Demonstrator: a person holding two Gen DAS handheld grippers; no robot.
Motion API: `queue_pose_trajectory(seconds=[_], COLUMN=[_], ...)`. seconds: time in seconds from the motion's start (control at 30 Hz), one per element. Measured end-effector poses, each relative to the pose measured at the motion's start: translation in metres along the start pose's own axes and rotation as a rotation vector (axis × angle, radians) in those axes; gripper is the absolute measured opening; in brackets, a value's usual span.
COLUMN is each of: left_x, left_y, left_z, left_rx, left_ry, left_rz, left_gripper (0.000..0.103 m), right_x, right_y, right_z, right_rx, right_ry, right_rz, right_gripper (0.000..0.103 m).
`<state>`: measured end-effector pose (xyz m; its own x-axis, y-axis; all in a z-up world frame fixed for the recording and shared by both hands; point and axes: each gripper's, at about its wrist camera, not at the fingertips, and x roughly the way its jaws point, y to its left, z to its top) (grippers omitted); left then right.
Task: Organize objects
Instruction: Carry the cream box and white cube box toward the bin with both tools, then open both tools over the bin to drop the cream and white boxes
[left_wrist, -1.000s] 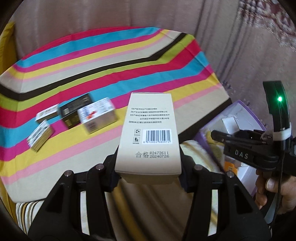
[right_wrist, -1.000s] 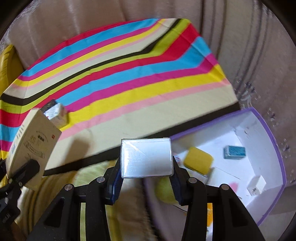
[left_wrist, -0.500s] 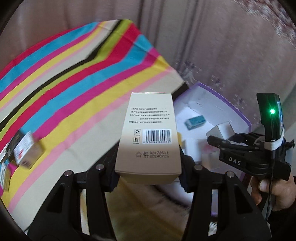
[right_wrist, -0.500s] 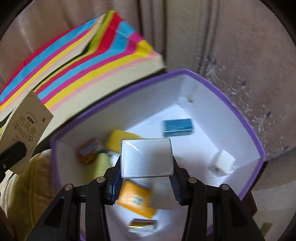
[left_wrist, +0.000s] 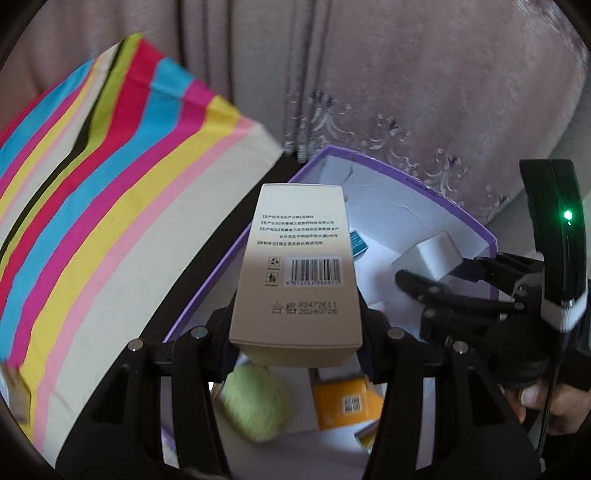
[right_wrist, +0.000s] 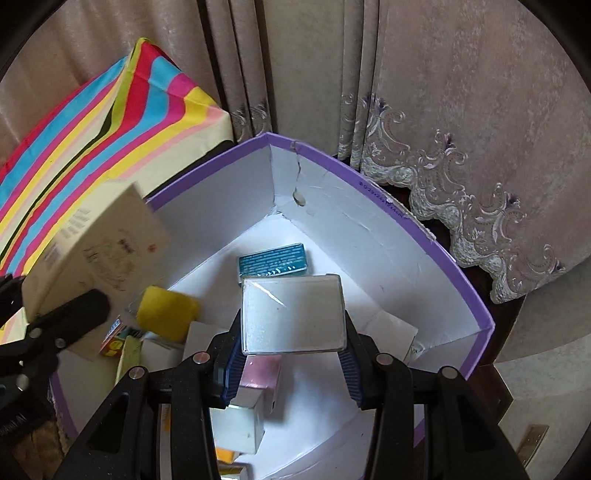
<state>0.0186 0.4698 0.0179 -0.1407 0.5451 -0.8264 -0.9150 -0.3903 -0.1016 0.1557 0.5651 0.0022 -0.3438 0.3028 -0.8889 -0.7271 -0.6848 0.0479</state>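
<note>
My left gripper (left_wrist: 297, 334) is shut on a tall beige carton (left_wrist: 299, 266) with a barcode, held over the near left edge of a purple-rimmed white box (left_wrist: 458, 218). In the right wrist view that carton (right_wrist: 96, 251) shows at the left, above the box's left wall. My right gripper (right_wrist: 291, 354) is shut on a small silver-white box (right_wrist: 291, 314) wrapped in clear film, hanging over the inside of the purple box (right_wrist: 369, 181). The right gripper (left_wrist: 436, 280) also appears at the right of the left wrist view with the silver box (left_wrist: 432, 254) in it.
Inside the purple box lie a teal packet (right_wrist: 273, 264), a yellow sponge (right_wrist: 166, 314), an orange packet (left_wrist: 347, 402), a green fuzzy ball (left_wrist: 255, 402) and several small white boxes. A striped cloth (left_wrist: 110, 206) covers the surface to the left. Curtains (right_wrist: 443, 110) hang behind.
Both grippers have swung right from the striped cloth to over the purple box, each still holding its carton. The small boxes on the cloth have slid out of view.
</note>
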Motion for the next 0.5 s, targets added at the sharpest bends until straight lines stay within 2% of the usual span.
queue_pose_trajectory(seconds=[0.1,0.13,0.27,0.5], left_x=[0.017,0.022,0.024,0.004], left_y=[-0.006,-0.006,0.003,0.026], left_z=[0.01,0.013,0.015,0.004], left_rx=[0.037,0.04,0.002,-0.083], left_ry=[0.002,0.008,0.012,-0.01], left_rz=[0.011,0.019,0.045,0.042], left_gripper=[0.057,0.063,0.072,0.077], right_x=[0.005,0.007,0.013,0.012], right_y=[-0.001,-0.001,0.0,0.01], right_z=[0.001,0.002,0.004,0.003], right_rx=[0.005,0.008,0.018,0.012], right_ry=[0.006,0.007,0.022,0.029], right_rz=[-0.003,-0.005,0.006,0.022], right_gripper=[0.046,0.046,0.047,0.064])
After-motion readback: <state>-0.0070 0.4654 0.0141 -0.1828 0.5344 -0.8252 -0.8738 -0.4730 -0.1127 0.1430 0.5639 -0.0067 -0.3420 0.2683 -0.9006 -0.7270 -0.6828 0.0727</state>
